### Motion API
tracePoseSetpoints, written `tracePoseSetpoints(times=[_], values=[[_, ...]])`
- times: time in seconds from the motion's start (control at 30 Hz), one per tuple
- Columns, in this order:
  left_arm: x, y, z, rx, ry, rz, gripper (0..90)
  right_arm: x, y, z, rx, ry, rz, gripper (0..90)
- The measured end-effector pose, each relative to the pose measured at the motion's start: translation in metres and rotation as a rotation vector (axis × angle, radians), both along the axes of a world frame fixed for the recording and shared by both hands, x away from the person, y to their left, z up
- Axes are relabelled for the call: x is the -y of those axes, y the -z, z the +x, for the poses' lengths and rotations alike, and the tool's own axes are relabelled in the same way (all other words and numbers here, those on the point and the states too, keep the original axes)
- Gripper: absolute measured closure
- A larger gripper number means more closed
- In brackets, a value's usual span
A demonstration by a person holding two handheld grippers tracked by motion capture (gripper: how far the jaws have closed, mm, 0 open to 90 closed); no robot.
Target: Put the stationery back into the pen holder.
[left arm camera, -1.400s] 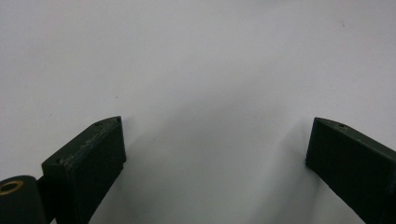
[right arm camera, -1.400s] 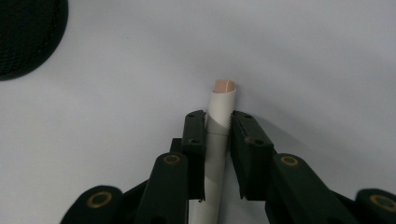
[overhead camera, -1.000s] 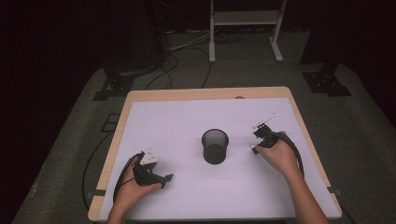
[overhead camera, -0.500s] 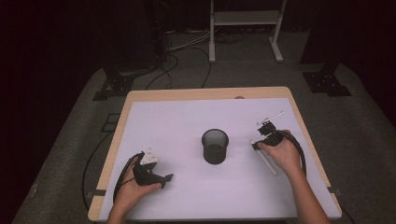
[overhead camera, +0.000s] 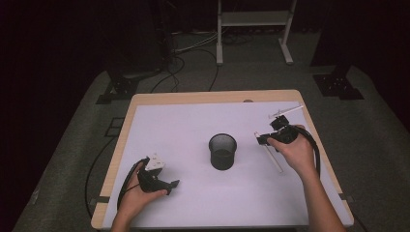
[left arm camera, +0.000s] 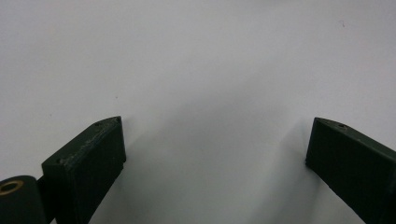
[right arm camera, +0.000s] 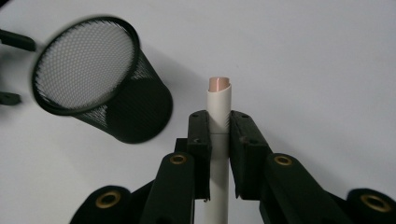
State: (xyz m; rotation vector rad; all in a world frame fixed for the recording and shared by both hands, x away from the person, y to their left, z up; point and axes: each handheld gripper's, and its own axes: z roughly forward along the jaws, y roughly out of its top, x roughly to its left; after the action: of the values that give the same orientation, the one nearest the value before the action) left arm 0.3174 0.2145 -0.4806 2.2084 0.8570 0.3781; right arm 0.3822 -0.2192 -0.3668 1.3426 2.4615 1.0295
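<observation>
A wood-edged white table (overhead camera: 193, 121) bears a black mesh cup (overhead camera: 223, 152) and perhaps a syringe (overhead camera: 286, 112).

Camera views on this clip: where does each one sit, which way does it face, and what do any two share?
High view: above the person's side, facing forward and down on the table; both forearms, left gripper, right gripper.
Left gripper view: on the left gripper, facing the white tabletop between its open jaws.
Right gripper view: on the right gripper, along jaws shut on a white pen.
Shared: high and right gripper views show the mesh cup.

Dark lab, cables (overhead camera: 188, 53), metal stand (overhead camera: 254, 29)
</observation>
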Motion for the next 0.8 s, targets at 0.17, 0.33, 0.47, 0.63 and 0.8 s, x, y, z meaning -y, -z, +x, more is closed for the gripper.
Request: tracePoseSetpoints(times=[0.17,0.33,0.47,0.63,0.8], values=[[0.000,0.000,0.000,0.000,0.000,0.000,3.6,-0.006,-0.017,0.000,0.032,-0.015,0.020,78.1],[0.000,0.000,0.000,-0.002,-0.001,-0.002,3.6,-0.019,-0.036,0.002,0.065,-0.043,0.043,78.1],[0.000,0.000,0.000,-0.001,0.001,0.001,3.6,-0.033,-0.049,0.005,0.093,-0.071,0.056,78.1],[0.000,0.000,0.000,-0.002,0.001,0.000,3.6,-0.051,-0.061,0.012,0.112,-0.096,0.066,78.1],[0.000,0.000,0.000,-0.001,0.001,-0.001,3.6,-0.071,-0.070,0.022,0.138,-0.124,0.089,78.1]])
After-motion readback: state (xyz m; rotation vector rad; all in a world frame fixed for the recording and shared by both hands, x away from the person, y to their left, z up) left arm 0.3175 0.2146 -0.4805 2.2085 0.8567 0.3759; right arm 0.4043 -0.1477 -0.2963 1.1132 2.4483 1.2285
